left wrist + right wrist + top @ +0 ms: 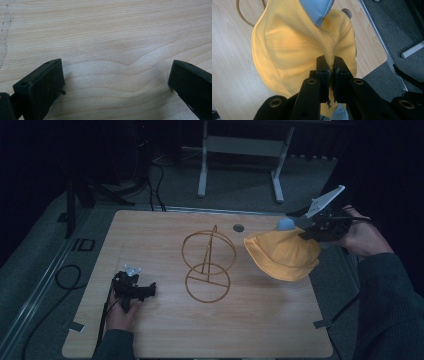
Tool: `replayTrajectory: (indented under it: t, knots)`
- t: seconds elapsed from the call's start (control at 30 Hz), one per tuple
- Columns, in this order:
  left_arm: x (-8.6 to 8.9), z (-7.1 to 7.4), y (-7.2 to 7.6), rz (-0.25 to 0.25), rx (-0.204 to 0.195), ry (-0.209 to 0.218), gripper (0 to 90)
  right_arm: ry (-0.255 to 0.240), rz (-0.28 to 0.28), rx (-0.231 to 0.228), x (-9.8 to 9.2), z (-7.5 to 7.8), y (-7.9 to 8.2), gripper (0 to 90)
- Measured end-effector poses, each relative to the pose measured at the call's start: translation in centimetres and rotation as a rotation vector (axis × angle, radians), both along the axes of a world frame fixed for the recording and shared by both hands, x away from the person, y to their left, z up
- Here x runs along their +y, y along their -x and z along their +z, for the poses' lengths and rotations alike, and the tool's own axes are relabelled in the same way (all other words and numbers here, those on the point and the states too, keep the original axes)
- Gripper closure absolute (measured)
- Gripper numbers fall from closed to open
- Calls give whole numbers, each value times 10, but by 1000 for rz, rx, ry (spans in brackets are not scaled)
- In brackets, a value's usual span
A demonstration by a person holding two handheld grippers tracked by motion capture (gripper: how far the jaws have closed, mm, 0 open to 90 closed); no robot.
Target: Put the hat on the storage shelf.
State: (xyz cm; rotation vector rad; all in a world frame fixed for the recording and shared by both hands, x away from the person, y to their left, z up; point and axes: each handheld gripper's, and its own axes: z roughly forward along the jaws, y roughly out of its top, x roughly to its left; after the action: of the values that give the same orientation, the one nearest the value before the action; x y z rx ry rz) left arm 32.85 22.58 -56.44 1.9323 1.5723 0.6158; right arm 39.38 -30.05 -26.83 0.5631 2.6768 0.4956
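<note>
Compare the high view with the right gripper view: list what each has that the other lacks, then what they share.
High view alone: the left gripper low over the table, the whole wire stand with its two rings and upright post, a metal frame on the floor beyond.

Right gripper view alone: the right gripper, jaws pinched on a fold of the yellow hat.

Both: the hat, its blue lining, the wooden table, part of the stand's ring.
</note>
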Motion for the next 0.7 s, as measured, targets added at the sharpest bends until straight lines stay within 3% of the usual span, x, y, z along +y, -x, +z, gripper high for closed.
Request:
replayTrajectory:
  t: [0.7]
  knots:
    - [0, 0, 0, 2, -2, 2, 4, -98, 17, -34, 3, 15, 1, 850]
